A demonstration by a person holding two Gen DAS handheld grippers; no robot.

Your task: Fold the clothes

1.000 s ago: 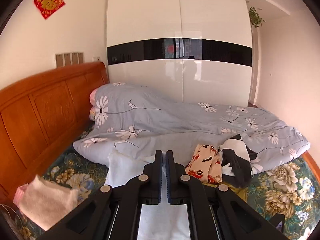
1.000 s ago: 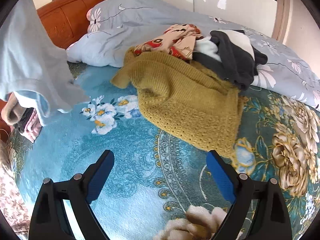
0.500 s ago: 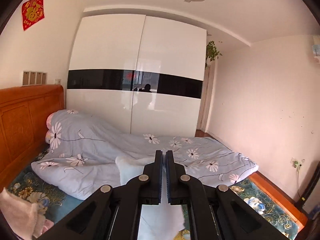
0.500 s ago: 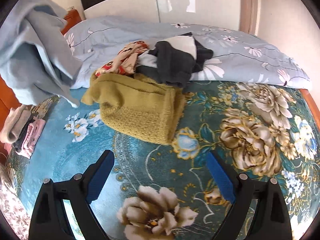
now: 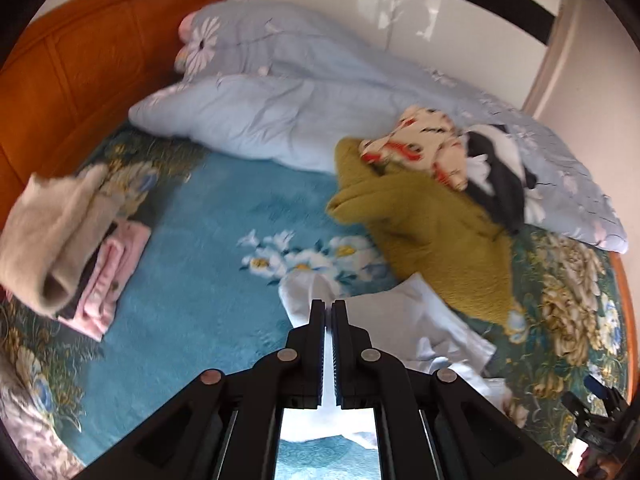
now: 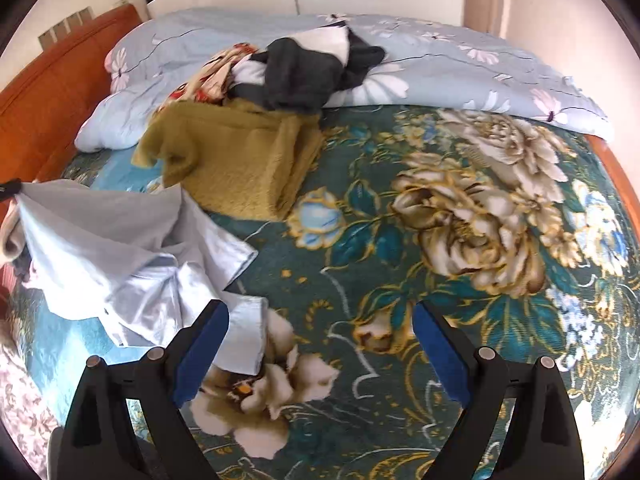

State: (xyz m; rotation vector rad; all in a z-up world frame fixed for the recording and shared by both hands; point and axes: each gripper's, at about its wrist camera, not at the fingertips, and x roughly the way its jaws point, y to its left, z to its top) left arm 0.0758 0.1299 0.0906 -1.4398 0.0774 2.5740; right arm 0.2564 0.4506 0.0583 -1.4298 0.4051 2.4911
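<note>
One pale shirt (image 5: 424,320) in left claw (image 5: 328,312)

**Two wrist views angled down over the bed**

The left wrist camera sits just behind the left tool (image 5: 328,308) and looks steeply down along it at the bed (image 5: 224,240), close to the surface; the orange headboard (image 5: 80,60) lies to the tool's left, the mustard sweater (image 5: 432,236) ahead and to its right.

The right wrist camera looks down along the right tool (image 6: 320,344) from a similar height (its fingers frame the lower corners), with flowered bedspread directly ahead.

Both views share the sweater, the grey quilt (image 5: 304,112) beyond it, and the pale blue shirt (image 6: 132,256), which lies to the right tool's left.
</note>
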